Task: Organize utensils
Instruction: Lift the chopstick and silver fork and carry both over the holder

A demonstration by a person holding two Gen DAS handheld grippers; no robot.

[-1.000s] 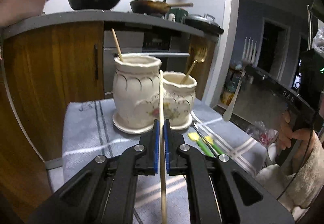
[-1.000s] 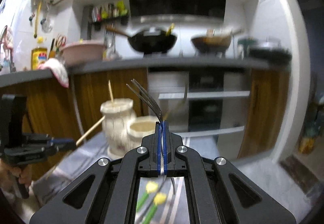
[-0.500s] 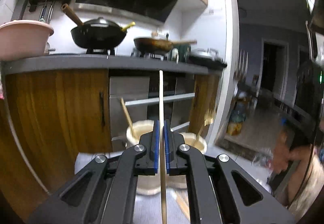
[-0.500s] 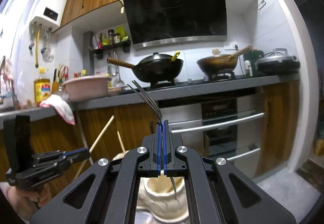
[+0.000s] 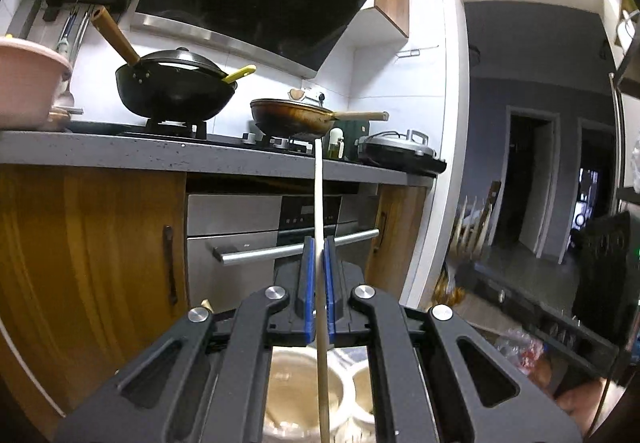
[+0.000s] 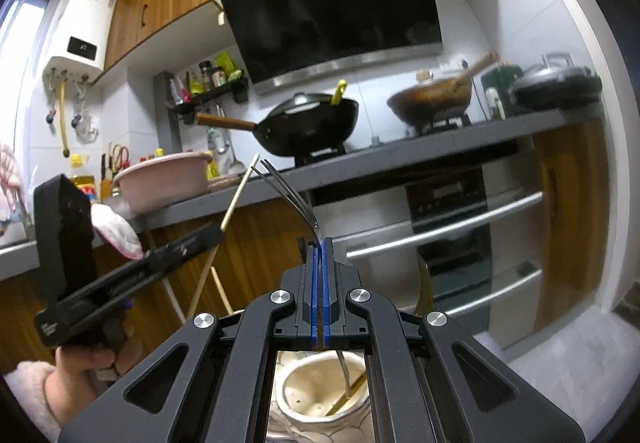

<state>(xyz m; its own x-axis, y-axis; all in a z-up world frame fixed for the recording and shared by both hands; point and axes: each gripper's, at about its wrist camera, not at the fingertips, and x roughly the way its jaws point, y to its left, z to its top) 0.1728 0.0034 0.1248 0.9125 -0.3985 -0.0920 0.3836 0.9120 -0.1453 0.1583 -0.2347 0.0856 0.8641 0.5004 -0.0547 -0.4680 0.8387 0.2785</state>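
Observation:
My left gripper (image 5: pixel 319 243) is shut on a pale wooden chopstick (image 5: pixel 318 195) held upright; its lower end hangs over the larger cream ceramic pot (image 5: pixel 298 397), with a smaller pot (image 5: pixel 365 389) to its right. My right gripper (image 6: pixel 319 243) is shut on a silver fork (image 6: pixel 286 189), tines up; the handle (image 6: pixel 345 371) reaches down into a cream pot (image 6: pixel 316 399) that also holds a gold utensil (image 6: pixel 344 399). The left gripper (image 6: pixel 200 239) with its chopstick (image 6: pixel 239 195) shows at the left of the right wrist view.
A grey kitchen counter (image 5: pixel 168 155) with a black wok (image 5: pixel 174 89), a brown pan (image 5: pixel 292 119) and a pink basin (image 6: pixel 164 181) runs behind. An oven (image 5: pixel 256 231) and wooden cabinet doors (image 5: pixel 88 251) stand below it. A doorway (image 5: pixel 524 179) opens at the right.
Both grippers have risen and tilted up, so the pots dropped from mid-view to the bottom edge. The chopstick and fork now stand upright over the pots.

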